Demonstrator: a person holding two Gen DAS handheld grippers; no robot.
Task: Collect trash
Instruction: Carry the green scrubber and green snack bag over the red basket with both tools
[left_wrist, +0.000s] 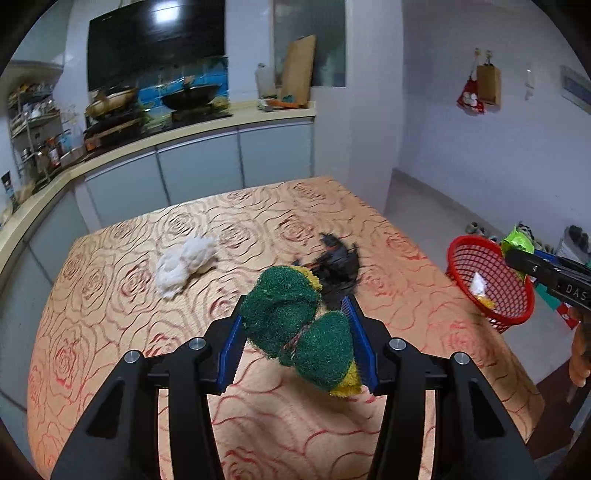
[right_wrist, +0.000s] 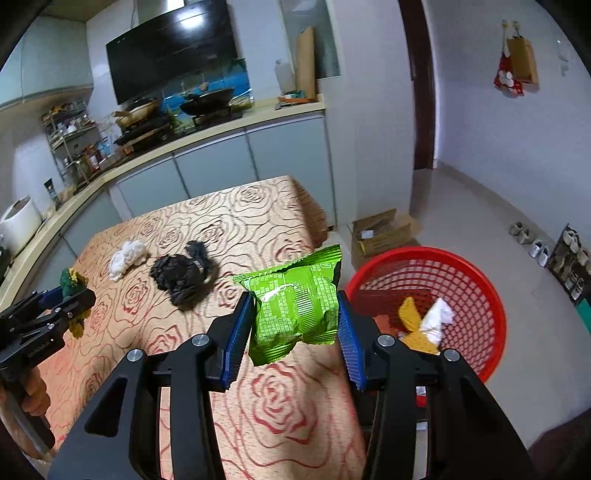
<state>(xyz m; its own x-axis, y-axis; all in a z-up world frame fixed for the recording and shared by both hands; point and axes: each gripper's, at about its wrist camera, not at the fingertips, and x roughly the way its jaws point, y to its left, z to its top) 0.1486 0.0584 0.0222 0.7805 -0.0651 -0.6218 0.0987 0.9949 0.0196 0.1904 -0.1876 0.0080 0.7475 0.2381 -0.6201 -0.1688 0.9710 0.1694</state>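
My left gripper (left_wrist: 295, 328) is shut on a green and yellow scouring sponge (left_wrist: 291, 321), held above the rose-patterned table (left_wrist: 147, 295). My right gripper (right_wrist: 295, 321) is shut on a green snack wrapper (right_wrist: 295, 299), held over the table's right edge beside the red mesh basket (right_wrist: 480, 280). The basket holds yellow and white scraps (right_wrist: 424, 321). A white crumpled tissue (left_wrist: 184, 266) and a black crumpled bag (left_wrist: 338, 266) lie on the table. In the left wrist view the basket (left_wrist: 487, 280) sits off the table's right side, with the right gripper (left_wrist: 517, 254) over it.
A kitchen counter (left_wrist: 184, 129) with woks and a stove runs behind the table. A cardboard box (right_wrist: 380, 232) stands on the floor beyond the basket. Shoes (right_wrist: 535, 243) line the right wall.
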